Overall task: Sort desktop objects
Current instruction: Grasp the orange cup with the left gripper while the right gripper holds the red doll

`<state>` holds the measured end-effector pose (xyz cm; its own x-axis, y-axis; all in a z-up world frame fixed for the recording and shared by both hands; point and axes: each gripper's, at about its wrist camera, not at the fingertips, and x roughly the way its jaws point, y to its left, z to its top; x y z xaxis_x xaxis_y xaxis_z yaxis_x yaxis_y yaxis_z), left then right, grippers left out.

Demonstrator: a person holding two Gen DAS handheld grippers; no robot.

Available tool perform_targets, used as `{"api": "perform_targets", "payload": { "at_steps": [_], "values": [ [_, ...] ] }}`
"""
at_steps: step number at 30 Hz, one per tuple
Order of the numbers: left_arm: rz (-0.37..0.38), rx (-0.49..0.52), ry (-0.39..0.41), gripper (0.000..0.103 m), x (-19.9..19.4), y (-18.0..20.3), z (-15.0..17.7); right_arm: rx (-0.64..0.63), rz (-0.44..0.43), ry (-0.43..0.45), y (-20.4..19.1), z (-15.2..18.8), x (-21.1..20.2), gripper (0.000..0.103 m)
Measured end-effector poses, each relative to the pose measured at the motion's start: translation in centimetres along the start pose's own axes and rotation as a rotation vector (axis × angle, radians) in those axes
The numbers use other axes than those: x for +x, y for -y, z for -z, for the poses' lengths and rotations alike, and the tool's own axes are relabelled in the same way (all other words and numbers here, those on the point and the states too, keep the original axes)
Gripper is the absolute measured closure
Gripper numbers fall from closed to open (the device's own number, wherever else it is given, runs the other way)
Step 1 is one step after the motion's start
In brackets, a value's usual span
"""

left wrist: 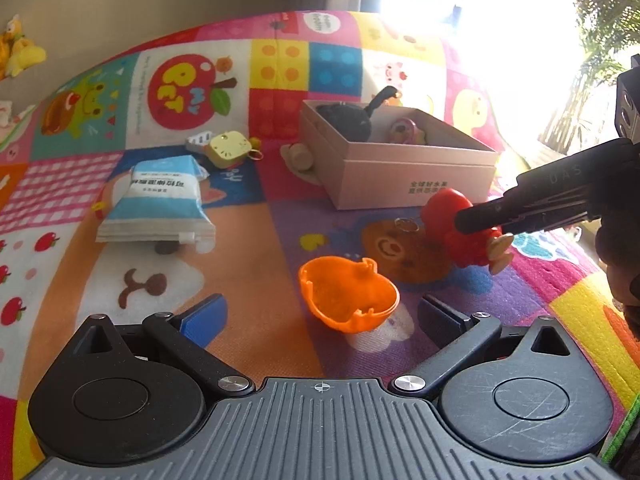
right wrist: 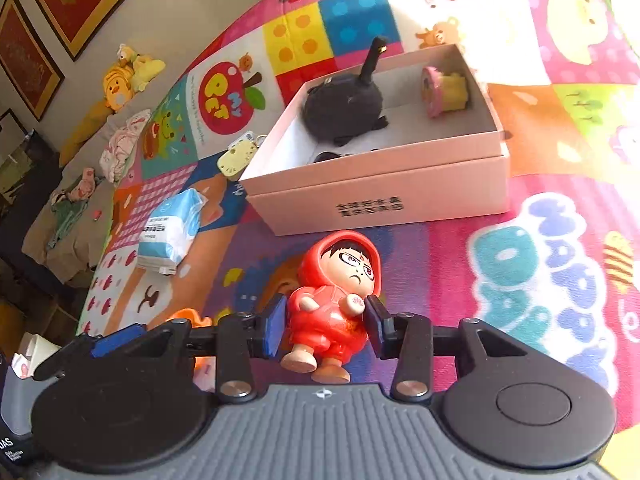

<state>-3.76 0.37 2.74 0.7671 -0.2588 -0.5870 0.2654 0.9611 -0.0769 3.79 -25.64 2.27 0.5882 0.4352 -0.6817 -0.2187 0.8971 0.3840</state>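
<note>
The right tool (right wrist: 326, 330) points downward, its blue pads clamped on something between them; the left tool (left wrist: 320, 320) points downward too, jaws spread wide, holding nothing

Red hooded figurine (right wrist: 334, 308) with beige feet, just before the pale pink box (right wrist: 384, 196) printed with black characters. Orange half-shell (left wrist: 348, 294) nearer than the box. Blue-and-white packet (left wrist: 156, 200) left of the box. Black plush (right wrist: 344, 108) and pink-and-yellow toy (right wrist: 444, 90) inside the box. Multicoloured patchwork cartoon mat (right wrist: 520, 208) beneath.
</note>
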Motion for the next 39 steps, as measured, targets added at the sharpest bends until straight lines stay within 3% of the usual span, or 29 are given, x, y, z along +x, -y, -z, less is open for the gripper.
{"api": "perform_targets", "payload": {
  "at_steps": [5,10,18,24,29,33,35,36,39],
  "values": [
    [0.006,0.087,-0.004,0.000,1.6,2.1,-0.5,-0.074,0.168,0.053,2.0,0.8,-2.3,0.061],
    [0.031,0.105,-0.050,0.000,3.1,2.9,-1.1,-0.049,0.151,0.067,3.0,1.6,-2.7,0.060],
    [0.212,0.120,-0.121,0.000,2.3,4.7,-0.5,-0.068,0.191,0.108,3.4,2.7,-2.6,0.037],
    [0.102,0.203,-0.084,0.000,2.1,4.9,-0.5,-0.100,0.207,0.137,3.3,3.4,-3.2,0.025],
    [0.070,0.185,-0.067,0.000,2.7,3.7,-0.9,-0.110,0.209,0.140,3.2,3.4,-3.1,0.023],
    [0.067,0.227,-0.042,0.001,3.1,4.2,-1.2,-0.122,0.203,0.134,3.0,3.5,-2.9,0.023],
    [0.073,0.269,-0.035,0.010,3.3,4.8,-1.1,-0.127,0.193,0.134,2.9,3.4,-3.0,0.023],
    [0.076,0.284,-0.038,0.021,3.4,5.1,-1.1,-0.127,0.189,0.134,2.9,3.4,-3.0,0.023],
    [0.070,0.323,-0.047,0.025,3.7,5.6,-0.6,-0.116,0.187,0.133,2.9,3.0,-2.8,0.023]
  ]
}}
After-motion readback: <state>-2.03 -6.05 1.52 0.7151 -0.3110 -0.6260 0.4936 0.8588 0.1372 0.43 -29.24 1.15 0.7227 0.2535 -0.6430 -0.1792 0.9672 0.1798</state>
